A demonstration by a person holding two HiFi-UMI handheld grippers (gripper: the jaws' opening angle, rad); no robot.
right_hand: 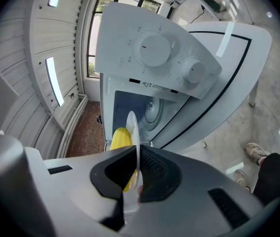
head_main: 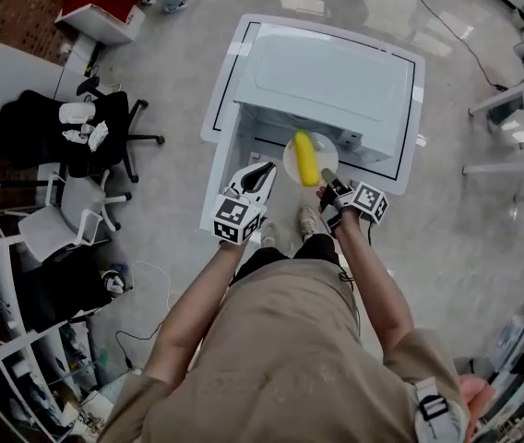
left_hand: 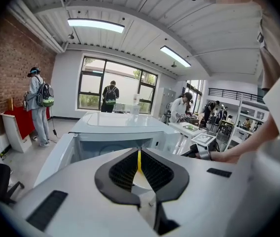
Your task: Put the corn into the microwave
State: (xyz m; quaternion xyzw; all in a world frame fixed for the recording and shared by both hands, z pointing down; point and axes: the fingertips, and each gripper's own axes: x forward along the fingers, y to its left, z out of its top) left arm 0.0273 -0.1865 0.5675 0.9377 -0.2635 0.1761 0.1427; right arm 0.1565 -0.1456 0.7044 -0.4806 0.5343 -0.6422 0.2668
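Corn [head_main: 306, 157]: one yellow cob lying on a small white plate [head_main: 327, 153], which is carried in the air just in front of the open microwave [head_main: 322, 86], not yet inside. The microwave stands on a white table [head_main: 411, 118], its door [left_hand: 56, 154] swung out to the person's left. The right gripper [head_main: 328, 181] has its jaws clamped on the plate's near rim. The left gripper [head_main: 264, 172], just beside the plate's left edge, has its jaws pressed together on nothing. Step in hand, as judged: passing the plate through the opening. Recommended: keep the plate level so the cob cannot roll, line it up with the cavity [right_hand: 147, 107], keep clear of the door edge, and set it down fully before letting go. Only the right gripper view shows the rim nipped edge-on between the pads, the cavity interior and the control knobs [right_hand: 152, 48]. Only the head view shows the whole cob on its plate. The left gripper view alone shows the door's swing and people [left_hand: 110, 94] standing beyond.
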